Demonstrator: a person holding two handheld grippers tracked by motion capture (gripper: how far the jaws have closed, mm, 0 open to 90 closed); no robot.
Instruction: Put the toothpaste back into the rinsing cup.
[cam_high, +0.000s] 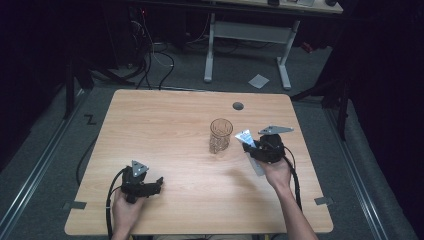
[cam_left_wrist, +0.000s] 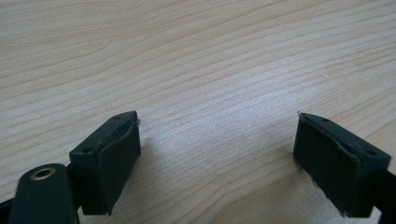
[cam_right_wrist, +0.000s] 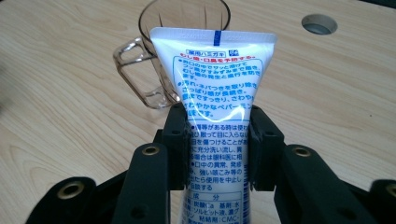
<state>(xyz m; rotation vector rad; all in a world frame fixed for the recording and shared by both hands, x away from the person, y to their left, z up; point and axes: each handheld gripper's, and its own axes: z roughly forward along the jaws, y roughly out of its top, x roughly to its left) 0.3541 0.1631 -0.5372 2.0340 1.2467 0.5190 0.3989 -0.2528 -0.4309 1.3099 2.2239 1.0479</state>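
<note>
Between the right gripper's (cam_right_wrist: 218, 140) jaws, a white squeezable toothpaste tube with blue and red print (cam_right_wrist: 215, 88) is sitting clamped at mid-length, its flat crimped end pointing forward at the clear ribbed plastic mug with a handle (cam_right_wrist: 154, 60) just beyond. In the high view that gripper (cam_high: 251, 146) is hovering beside the mug (cam_high: 220, 135) on the light wooden worktop (cam_high: 170, 130). Judging from this, the pick-up looks done and the drop into the mug is remaining. Nearer the person, the left gripper (cam_high: 159, 182) is lying low over the worktop, jaws wide apart and holding nothing. The tube's cap end is running out of frame below, and its small print is staying illegible.
</note>
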